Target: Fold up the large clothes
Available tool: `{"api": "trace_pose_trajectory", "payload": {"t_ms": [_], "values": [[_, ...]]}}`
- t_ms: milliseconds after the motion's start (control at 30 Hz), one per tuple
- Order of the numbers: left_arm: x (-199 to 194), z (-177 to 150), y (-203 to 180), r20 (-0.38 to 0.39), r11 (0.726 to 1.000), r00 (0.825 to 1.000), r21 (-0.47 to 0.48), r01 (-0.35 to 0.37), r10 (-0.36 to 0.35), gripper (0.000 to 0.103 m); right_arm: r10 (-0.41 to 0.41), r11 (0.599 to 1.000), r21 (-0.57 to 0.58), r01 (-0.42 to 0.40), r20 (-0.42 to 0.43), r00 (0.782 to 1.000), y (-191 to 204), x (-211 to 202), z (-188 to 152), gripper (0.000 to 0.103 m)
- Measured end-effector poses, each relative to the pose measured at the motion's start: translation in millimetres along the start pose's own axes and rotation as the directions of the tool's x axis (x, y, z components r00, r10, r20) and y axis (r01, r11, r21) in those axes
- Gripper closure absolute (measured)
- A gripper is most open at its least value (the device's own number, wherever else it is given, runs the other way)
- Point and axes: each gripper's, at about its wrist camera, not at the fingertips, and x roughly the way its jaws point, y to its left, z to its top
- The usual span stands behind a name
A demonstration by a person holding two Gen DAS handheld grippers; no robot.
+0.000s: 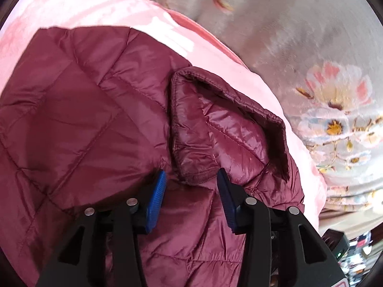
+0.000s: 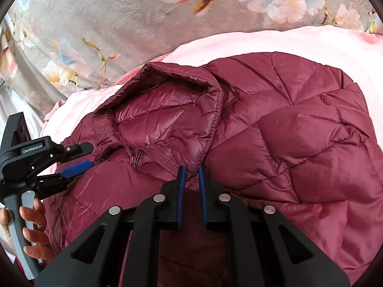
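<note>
A maroon quilted puffer jacket (image 1: 79,110) (image 2: 299,143) lies on a pink blanket (image 1: 79,4) (image 2: 287,40). Its collar flap (image 1: 215,129) (image 2: 167,122) is turned up, and a zipper (image 2: 165,161) runs along its lower edge. My left gripper (image 1: 191,179) is open just above the jacket, and the collar's lower corner sits between the blue pads (image 1: 158,198) without being pinched. In the right wrist view the left gripper (image 2: 86,156) shows at the far left, held by a hand (image 2: 33,224). My right gripper (image 2: 190,171) has its pads nearly together on the collar's lower seam.
A grey bedspread with pink and yellow flowers (image 1: 299,47) (image 2: 100,19) lies beyond the pink blanket. The bed's edge and some clutter (image 1: 356,246) show at the lower right of the left wrist view.
</note>
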Motion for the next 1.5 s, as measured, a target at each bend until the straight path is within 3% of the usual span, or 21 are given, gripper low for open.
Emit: {"api": "trace_pose_trajectory", "payload": {"t_ms": [133,233,333,467,533,600,733,800,933,1133,1233,1367,1500], "values": [[13.4,6.7,-3.5,-0.018,1.0,1.0,0.012,0.024,-0.024,0.062,0.002,1.0,-0.002,-0.002,-0.002,1.0,-0.1,0.9,-0.4,0.091],[16.1,6.9,-10.2,-0.021,0.997,0.998,0.052,0.052,-0.051,0.093,0.003,1.0,-0.002,-0.003,0.003,1.0,0.2,0.5,-1.2,0.091],[1.3,6.3,-12.2,0.007,0.994,0.999,0.103,0.035,-0.036,0.096,0.013,1.0,-0.008,-0.012,0.023,1.0,2.3,-6.9,1.8,0.091],[-19.0,-3.9,-8.0,0.047,0.97,0.997,0.232,-0.065,0.056,0.097,-0.095,0.993,-0.072,0.095,0.003,0.995,7.8,-4.5,4.3,0.092],[-7.3,-12.3,1.6,0.019,0.961,0.995,0.258,-0.101,0.099,0.096,-0.129,0.986,-0.107,0.124,-0.037,0.991,7.9,7.6,-1.5,0.093],[-0.6,-18.1,7.0,0.039,0.956,0.994,0.273,-0.107,0.101,0.095,-0.144,0.983,-0.118,0.14,-0.028,0.989,10.5,5.0,-1.6,0.093],[1.2,-19.3,5.1,0.06,0.952,0.993,0.285,-0.114,0.101,0.095,-0.141,0.979,-0.134,0.153,0.093,0.986,28.3,-23.1,6.4,0.091],[2.5,-18.8,7.0,0.063,0.953,0.994,0.283,-0.108,0.094,0.094,-0.137,0.97,-0.187,0.154,0.105,0.985,46.2,-23.7,11.5,0.091],[2.8,-19.3,8.3,0.082,0.949,0.992,0.293,-0.12,0.1,0.089,-0.225,0.947,-0.242,0.212,-0.028,0.974,53.1,22.9,7.2,0.092],[3.6,-21.2,3.9,0.102,0.939,0.989,0.315,-0.135,0.108,0.088,-0.211,0.947,-0.251,0.199,-0.021,0.977,46.1,18.3,3.3,0.092],[-8.8,-16.0,5.5,0.09,0.953,0.992,0.285,-0.105,0.083,0.088,-0.133,0.974,-0.19,0.124,-0.031,0.991,38.5,-1.3,12.4,0.09],[-39.1,4.1,-5.3,0.163,0.956,0.984,0.271,-0.11,0.067,0.09,-0.069,0.99,-0.12,0.071,0.019,0.997,34.0,-20.6,43.8,0.09],[-47.1,36.3,-36.3,0.215,0.951,0.973,0.275,-0.144,0.085,0.09,-0.077,0.995,-0.062,0.081,0.071,0.995,32.2,-12.0,81.7,0.09]]}}
